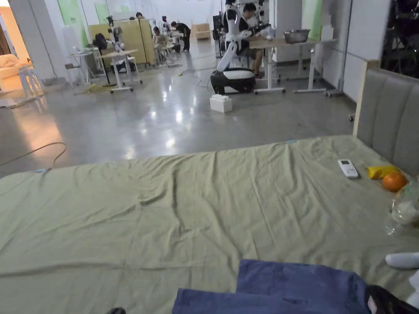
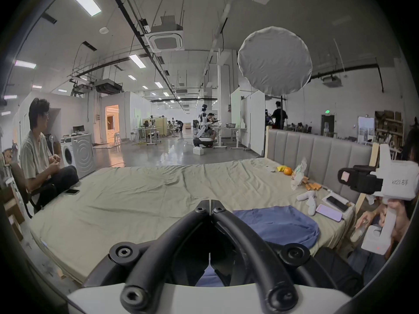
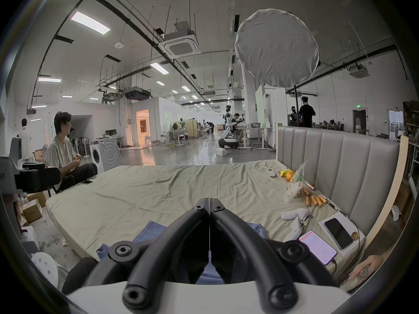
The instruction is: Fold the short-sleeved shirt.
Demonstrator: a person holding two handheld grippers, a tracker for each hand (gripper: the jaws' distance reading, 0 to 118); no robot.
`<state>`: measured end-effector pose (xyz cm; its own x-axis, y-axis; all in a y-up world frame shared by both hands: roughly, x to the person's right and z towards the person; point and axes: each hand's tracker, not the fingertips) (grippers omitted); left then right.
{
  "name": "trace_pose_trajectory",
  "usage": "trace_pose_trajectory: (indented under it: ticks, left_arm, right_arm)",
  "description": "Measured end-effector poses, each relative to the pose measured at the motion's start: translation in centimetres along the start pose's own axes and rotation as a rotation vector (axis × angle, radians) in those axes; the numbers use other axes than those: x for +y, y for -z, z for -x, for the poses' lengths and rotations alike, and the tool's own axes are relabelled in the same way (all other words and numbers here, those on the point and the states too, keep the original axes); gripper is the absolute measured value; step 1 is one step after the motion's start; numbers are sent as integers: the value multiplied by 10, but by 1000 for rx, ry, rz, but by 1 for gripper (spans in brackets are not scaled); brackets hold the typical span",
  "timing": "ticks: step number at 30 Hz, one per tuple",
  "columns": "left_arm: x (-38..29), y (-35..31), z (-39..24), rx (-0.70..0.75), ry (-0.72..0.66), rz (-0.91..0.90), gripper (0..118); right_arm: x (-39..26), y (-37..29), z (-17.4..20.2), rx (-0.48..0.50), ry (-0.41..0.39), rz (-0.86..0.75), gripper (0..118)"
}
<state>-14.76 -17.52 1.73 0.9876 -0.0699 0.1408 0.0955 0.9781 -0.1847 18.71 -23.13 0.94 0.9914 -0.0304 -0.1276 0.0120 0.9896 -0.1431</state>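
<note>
Blue short-sleeved shirt (image 1: 286, 286) lying on the bed (image 1: 163, 212) at the near edge, at about 5 o'clock in the head view, partly folded with one layer over another. Green sheet (image 2: 140, 196) wrinkled, spread across the mattress. Left gripper (image 2: 210, 204) raised above the bed, jaws clenched tip to tip, holding nothing; shirt at its 4 o'clock. Right gripper (image 3: 208, 202) likewise clenched and empty, hovering over the shirt's near portion. Remote control (image 1: 348, 168), yellow item (image 1: 380, 171) and orange (image 1: 394, 181) grouped at 3 o'clock near the grey headboard (image 1: 388, 118). Two phones (image 3: 317, 246) and a white box (image 3: 342, 235) at 4 o'clock in the right gripper view. Seated person (image 2: 40, 158) at 9 o'clock beside the bed.
</note>
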Motion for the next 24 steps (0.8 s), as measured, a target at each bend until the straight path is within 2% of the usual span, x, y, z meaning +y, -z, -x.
trace_pose_trajectory:
  ticks: [5,13,14,15,16,17,18,20,22,24]
  left_arm:
    - [-3,14,0,-21,-41,27,0]
    - [-25,78,-7,-55,-2,122,1]
    - [-28,97,-5,-75,-14,169,9]
    - [-31,117,-3,-115,-36,229,24]
    - [-37,145,2,-167,-77,302,50]
    - [-44,172,8,-210,-132,358,67]
    - [-52,196,12,-238,-163,409,76]
    - [-74,252,12,-209,-147,510,77]
    - [-90,300,11,-98,-94,588,77]
    - [-104,335,13,-114,-128,669,77]
  right_arm:
    - [-5,2,-1,-6,-10,34,1]
    - [-12,7,-12,-10,-32,43,0]
    - [-12,8,-13,-5,-34,52,0]
    - [-14,9,-15,-8,-31,63,0]
    - [-17,9,-17,-18,-29,68,0]
    - [-20,10,-21,-19,-22,79,0]
    - [-23,11,-24,-16,-10,97,0]
    - [-31,10,-32,-10,0,141,0]
    - [-41,8,-38,-39,-11,164,0]
    - [-52,11,-47,-72,18,219,0]
